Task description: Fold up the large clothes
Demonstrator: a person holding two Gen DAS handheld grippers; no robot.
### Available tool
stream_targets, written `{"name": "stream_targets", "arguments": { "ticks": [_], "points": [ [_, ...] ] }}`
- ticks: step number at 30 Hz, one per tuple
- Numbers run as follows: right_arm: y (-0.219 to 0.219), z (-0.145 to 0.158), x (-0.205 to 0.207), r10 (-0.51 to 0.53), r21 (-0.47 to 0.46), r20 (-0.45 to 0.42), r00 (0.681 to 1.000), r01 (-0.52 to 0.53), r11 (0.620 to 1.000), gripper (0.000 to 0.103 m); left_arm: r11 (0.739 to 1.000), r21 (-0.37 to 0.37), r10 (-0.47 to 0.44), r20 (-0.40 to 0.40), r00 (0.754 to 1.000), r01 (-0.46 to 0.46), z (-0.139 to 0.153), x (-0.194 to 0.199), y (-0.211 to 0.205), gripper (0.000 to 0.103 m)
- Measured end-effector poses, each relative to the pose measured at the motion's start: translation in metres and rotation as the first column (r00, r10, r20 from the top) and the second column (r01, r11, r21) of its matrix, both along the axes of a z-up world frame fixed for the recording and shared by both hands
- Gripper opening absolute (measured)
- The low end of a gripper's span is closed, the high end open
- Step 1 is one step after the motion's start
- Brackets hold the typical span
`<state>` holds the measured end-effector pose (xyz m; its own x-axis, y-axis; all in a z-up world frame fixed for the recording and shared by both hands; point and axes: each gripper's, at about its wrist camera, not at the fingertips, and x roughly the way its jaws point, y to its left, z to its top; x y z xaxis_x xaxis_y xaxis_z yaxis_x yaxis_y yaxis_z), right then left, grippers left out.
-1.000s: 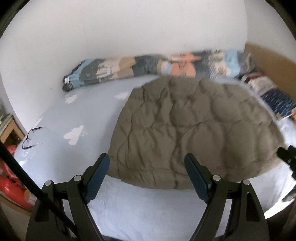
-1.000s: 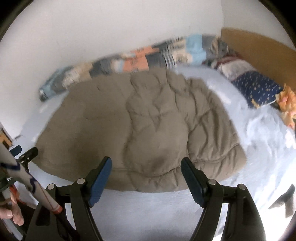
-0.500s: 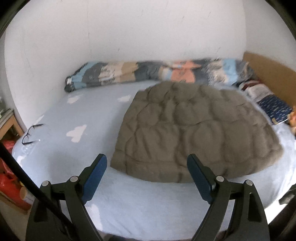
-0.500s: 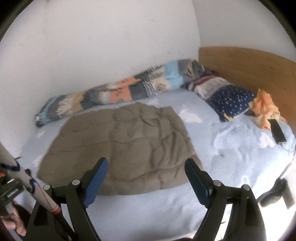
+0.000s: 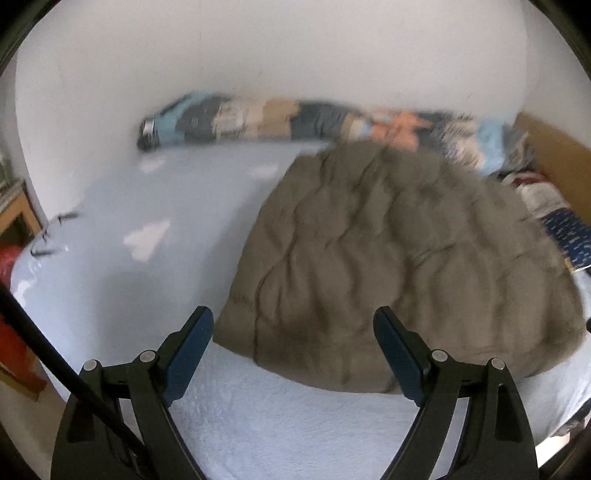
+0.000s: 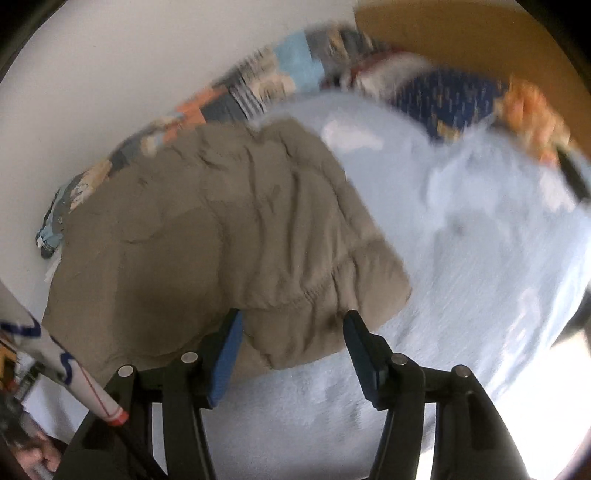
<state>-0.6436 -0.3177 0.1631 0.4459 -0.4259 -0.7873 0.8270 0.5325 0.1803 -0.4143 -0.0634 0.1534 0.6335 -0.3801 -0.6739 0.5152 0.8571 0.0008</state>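
An olive quilted garment (image 5: 388, 251) lies flat on the pale blue bed sheet (image 5: 155, 206). In the left wrist view my left gripper (image 5: 293, 314) hovers open over the garment's near left corner, its blue pads wide apart and touching nothing. In the right wrist view the same garment (image 6: 207, 229) fills the left half of the sheet (image 6: 461, 258). My right gripper (image 6: 293, 317) is at the near right corner; its jaws are closing with the garment's hem between them, and I see no pad pressing on the cloth.
A rolled patchwork blanket (image 5: 295, 122) runs along the white wall. A navy pillow (image 6: 450, 96), an orange cloth (image 6: 532, 114) and a wooden headboard (image 6: 461, 33) are at the bed's right end. Glasses (image 5: 51, 232) lie near the left edge.
My right gripper has swung in close to the garment's near right corner and its jaws have narrowed. My left gripper has dropped a little toward the near left corner, still wide.
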Motion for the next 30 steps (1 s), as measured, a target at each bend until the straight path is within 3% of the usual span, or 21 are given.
{"name": "stream_targets", "arguments": {
  "ticks": [2,4,9,17,24,27,30],
  "points": [
    [0.024,0.025,0.0,0.03,-0.11,0.015,0.999,-0.028,0.993,0.066,1.0,-0.021,-0.019,0.047,0.999,0.02,0.021,-0.019,0.002,0.089],
    [0.046,0.044,0.002,0.062,-0.164,0.033,0.998,-0.056,0.985,0.07,0.998,-0.026,-0.048,0.07,0.996,0.05,0.044,-0.038,0.002,0.094],
    [0.101,0.09,0.013,0.178,-0.198,0.097,0.979,-0.157,0.968,0.074,0.997,-0.008,-0.078,0.133,0.988,0.08,0.085,-0.065,0.003,0.096],
    [0.144,0.15,0.012,0.232,-0.291,0.142,0.962,-0.183,0.939,0.086,0.986,0.165,-0.04,0.216,0.976,0.004,0.132,-0.099,0.005,0.097],
    [0.177,0.188,-0.002,0.272,-0.36,0.163,0.948,-0.199,0.911,0.091,1.0,0.008,-0.014,0.263,0.965,0.012,0.18,-0.122,0.043,0.097],
    [0.198,0.204,-0.009,0.291,-0.417,0.167,0.942,-0.2,0.887,0.1,0.998,-0.02,-0.045,0.254,0.966,0.052,0.193,-0.128,0.047,0.097],
    [0.215,0.206,-0.005,0.322,-0.453,0.132,0.937,-0.232,0.861,0.101,0.998,-0.008,-0.061,0.252,0.966,0.065,0.194,-0.133,0.046,0.097]
  ]
}}
